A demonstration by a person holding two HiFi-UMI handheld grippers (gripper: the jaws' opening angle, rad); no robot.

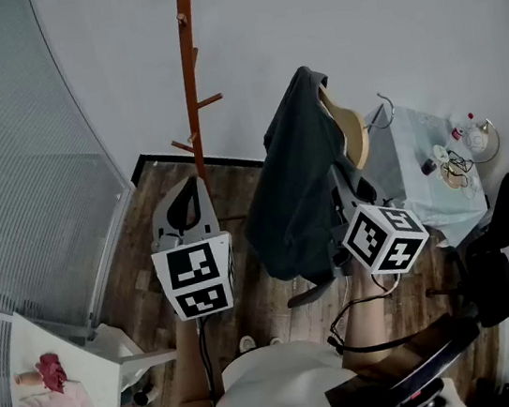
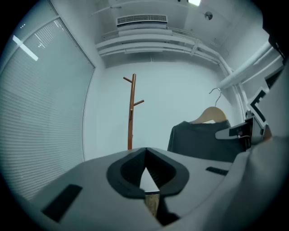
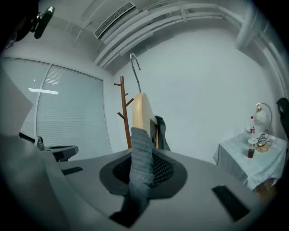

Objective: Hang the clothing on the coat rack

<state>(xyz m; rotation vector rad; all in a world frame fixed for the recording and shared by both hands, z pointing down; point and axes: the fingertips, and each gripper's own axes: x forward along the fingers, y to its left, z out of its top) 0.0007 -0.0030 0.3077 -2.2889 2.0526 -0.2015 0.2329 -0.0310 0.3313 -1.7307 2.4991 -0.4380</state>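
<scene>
White wall (image 1: 351, 22), coat rack (image 1: 189, 84), dark garment (image 1: 299, 182)

A short line of dark letters stands on the person's white top (image 1: 270, 368), upside down and too blurred to read; the left cube (image 1: 195, 276) and right cube (image 1: 385, 238) bear square black-and-white markers without letters

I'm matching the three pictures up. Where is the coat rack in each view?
Head view: coat rack upper left of centre.
Left gripper view: coat rack middle, slightly left.
Right gripper view: coat rack left of centre.
Shared landmark: hanger with dark garment, right of rack everywhere.
</scene>
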